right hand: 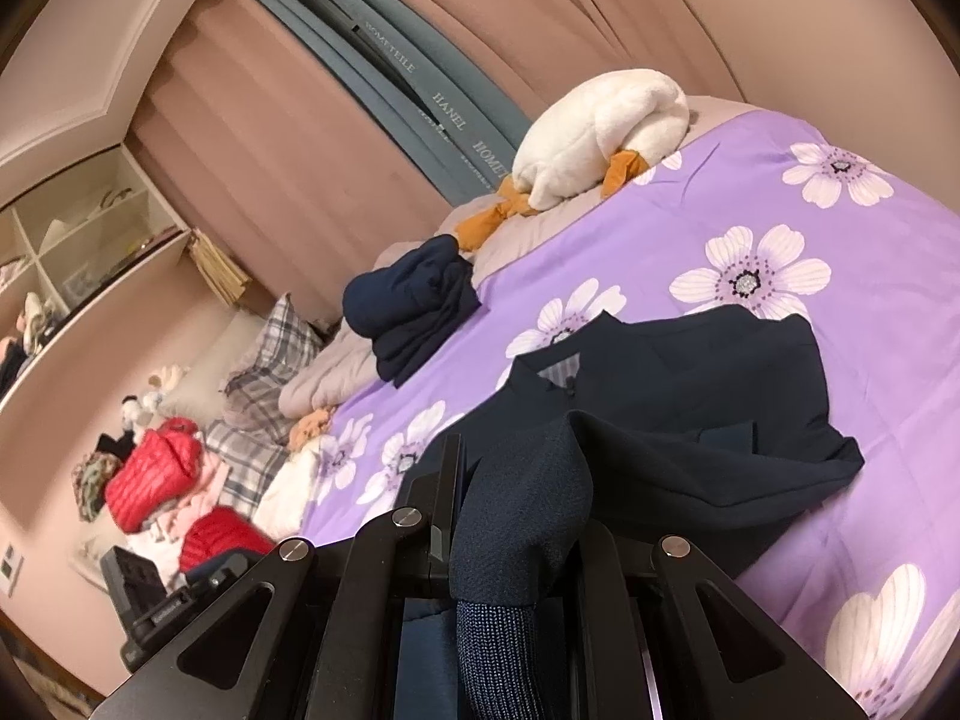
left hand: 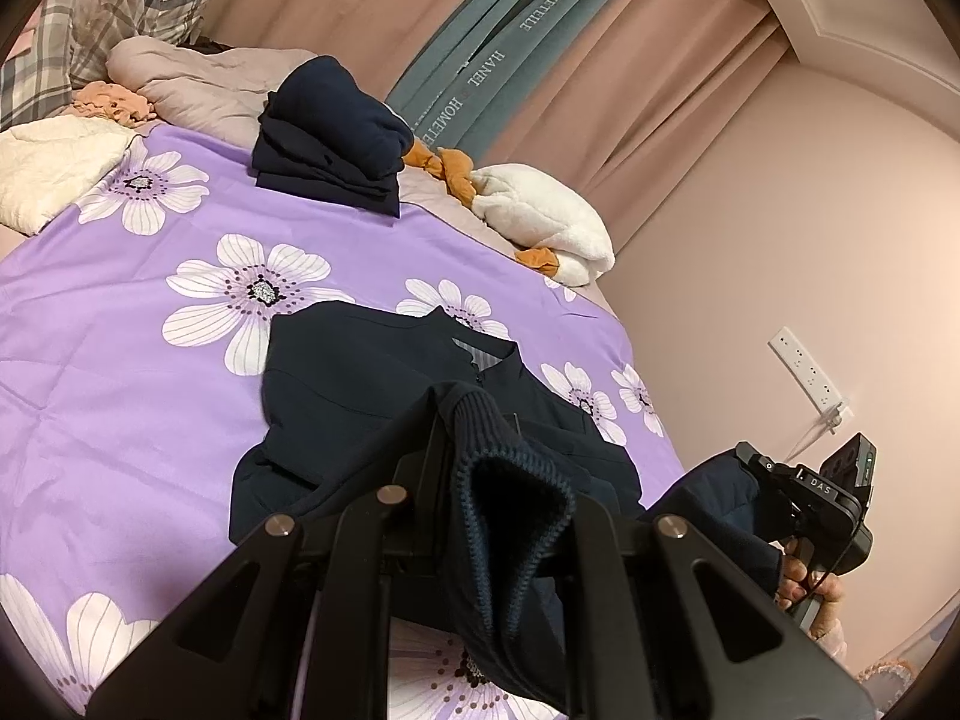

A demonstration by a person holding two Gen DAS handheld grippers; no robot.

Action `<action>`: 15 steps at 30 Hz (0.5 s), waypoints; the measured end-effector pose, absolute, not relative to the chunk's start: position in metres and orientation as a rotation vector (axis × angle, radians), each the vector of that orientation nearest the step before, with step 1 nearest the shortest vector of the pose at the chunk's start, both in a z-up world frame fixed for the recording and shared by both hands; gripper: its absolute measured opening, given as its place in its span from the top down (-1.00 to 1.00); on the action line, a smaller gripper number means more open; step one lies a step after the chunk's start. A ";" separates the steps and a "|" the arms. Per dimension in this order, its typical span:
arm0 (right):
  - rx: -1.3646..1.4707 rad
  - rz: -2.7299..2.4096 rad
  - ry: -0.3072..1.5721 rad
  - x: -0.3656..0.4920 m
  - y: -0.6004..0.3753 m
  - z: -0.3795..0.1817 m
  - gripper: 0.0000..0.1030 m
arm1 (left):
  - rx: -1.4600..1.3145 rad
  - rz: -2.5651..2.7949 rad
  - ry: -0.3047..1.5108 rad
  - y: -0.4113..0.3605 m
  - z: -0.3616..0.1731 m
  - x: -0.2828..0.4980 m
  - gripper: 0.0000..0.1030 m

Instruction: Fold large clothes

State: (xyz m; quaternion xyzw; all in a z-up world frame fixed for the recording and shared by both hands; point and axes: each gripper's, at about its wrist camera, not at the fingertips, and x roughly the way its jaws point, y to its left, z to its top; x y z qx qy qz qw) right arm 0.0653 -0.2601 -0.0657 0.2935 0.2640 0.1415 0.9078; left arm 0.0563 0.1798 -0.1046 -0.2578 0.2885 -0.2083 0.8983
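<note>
A navy jacket [left hand: 372, 414] lies collar-up on the purple flowered bedspread [left hand: 120, 312]. My left gripper [left hand: 480, 438] is shut on a ribbed knit edge of the jacket [left hand: 510, 498], which bunches up between its fingers and hides the right one. In the right wrist view the jacket [right hand: 690, 396] spreads out ahead, and my right gripper [right hand: 516, 468] is shut on another ribbed part of it [right hand: 516, 516]. The right gripper [left hand: 744, 468] also shows at the bed's right edge in the left wrist view, held in a hand, with dark cloth in it.
A folded navy pile [left hand: 330, 132] sits further up the bed beside a white plush goose [left hand: 540, 222]. Plaid pillows [left hand: 90, 18] and a cream blanket [left hand: 54, 168] lie at the head. Red padded jackets [right hand: 156, 474] are heaped beyond. A wall socket [left hand: 810, 372] is at the right.
</note>
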 end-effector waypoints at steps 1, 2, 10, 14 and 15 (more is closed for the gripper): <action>0.605 0.290 0.545 0.066 -0.260 -0.065 0.74 | -0.533 -0.434 0.597 0.179 -0.104 0.057 0.75; 0.606 0.289 0.544 0.066 -0.260 -0.065 0.74 | -0.532 -0.435 0.597 0.179 -0.104 0.057 0.75; 0.611 0.285 0.543 0.067 -0.261 -0.066 0.74 | -0.517 -0.433 0.595 0.175 -0.102 0.059 0.75; 0.615 0.288 0.542 0.067 -0.262 -0.066 0.74 | -0.516 -0.430 0.595 0.175 -0.102 0.060 0.75; 0.615 0.290 0.542 0.067 -0.262 -0.066 0.74 | -0.515 -0.430 0.595 0.175 -0.102 0.060 0.75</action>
